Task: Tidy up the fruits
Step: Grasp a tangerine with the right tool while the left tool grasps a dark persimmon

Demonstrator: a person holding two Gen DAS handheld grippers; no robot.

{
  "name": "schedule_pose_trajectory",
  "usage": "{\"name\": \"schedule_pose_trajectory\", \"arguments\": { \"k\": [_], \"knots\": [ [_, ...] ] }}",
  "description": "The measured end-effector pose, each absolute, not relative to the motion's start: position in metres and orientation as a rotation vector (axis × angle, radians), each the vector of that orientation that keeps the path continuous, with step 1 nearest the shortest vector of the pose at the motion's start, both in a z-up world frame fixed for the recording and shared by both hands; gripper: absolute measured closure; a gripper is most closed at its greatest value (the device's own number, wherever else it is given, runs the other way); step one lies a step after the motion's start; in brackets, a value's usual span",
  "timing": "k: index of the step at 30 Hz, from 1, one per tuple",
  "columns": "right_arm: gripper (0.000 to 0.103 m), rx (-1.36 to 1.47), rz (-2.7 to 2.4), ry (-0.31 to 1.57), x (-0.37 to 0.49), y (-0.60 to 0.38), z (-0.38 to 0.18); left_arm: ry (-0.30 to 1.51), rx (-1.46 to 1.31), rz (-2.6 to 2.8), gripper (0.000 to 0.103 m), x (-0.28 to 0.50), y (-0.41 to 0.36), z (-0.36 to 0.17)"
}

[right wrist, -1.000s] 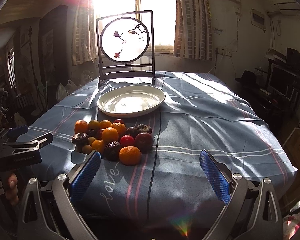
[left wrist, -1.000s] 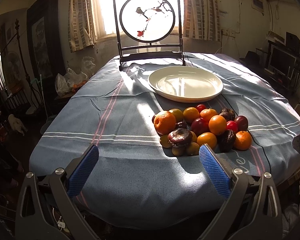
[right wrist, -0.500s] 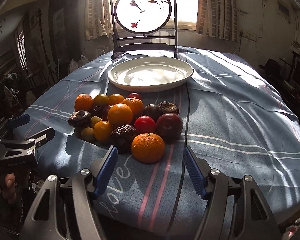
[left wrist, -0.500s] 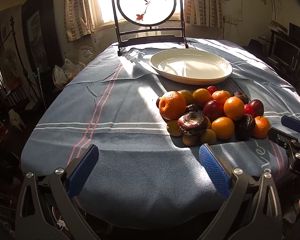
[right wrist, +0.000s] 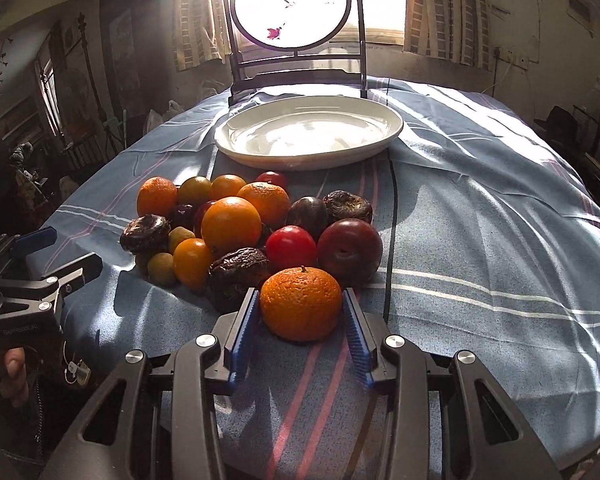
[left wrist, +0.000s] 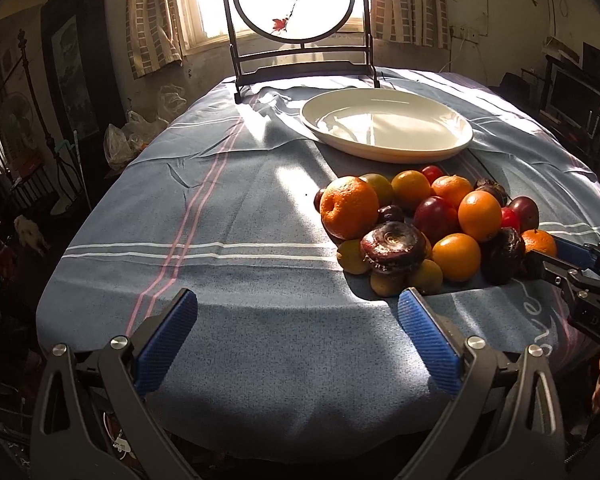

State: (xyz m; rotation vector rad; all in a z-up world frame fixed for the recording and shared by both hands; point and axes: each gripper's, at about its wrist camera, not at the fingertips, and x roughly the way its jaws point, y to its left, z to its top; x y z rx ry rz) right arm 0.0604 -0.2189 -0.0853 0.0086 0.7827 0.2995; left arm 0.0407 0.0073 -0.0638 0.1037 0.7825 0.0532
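1. One white plate [right wrist: 308,136] sits on the desk [left wrist: 240,208] with nothing in it that I can see; all the fruit lies outside it, heaped in a pile [left wrist: 424,224] just in front of its near rim.
2. My right gripper [right wrist: 300,320] has its jaws on either side of the nearest orange [right wrist: 301,303], the blue pads touching or almost touching its skin; I cannot tell whether they are clenched on it. The orange rests on the cloth at the near edge of the pile, beside a dark plum [right wrist: 350,250] and a red fruit [right wrist: 291,247].
3. My left gripper [left wrist: 296,332] has its jaws released and wide, holding nothing, low over the near edge of the desk, with the pile just beyond its right finger.
4. Left of the pile, the desk offers a broad bare stretch of cloth; right of the plate there is open cloth too.
5. Covering the desk is a blue tablecloth [right wrist: 480,240] with white and pink stripes, wrinkled and sunlit.
6. Behind the plate stands a round screen [left wrist: 296,0] in a dark frame, before a bright window with checked curtains [left wrist: 152,16].
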Motion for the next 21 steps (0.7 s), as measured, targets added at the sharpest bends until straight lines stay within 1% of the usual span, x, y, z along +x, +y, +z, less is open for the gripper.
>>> {"name": "schedule_pose_trajectory", "arguments": {
  "k": [7,21],
  "knots": [
    [0.061,0.064,0.247,0.724,0.046,-0.249,-0.077,0.783,0.133,0.026,0.005,0.047,-0.007,-0.067],
    [0.061,0.099,0.244,0.736,0.041,-0.267,-0.083,0.779,0.177,-0.014,0.005,0.067,-0.038,-0.073]
  ]
}}
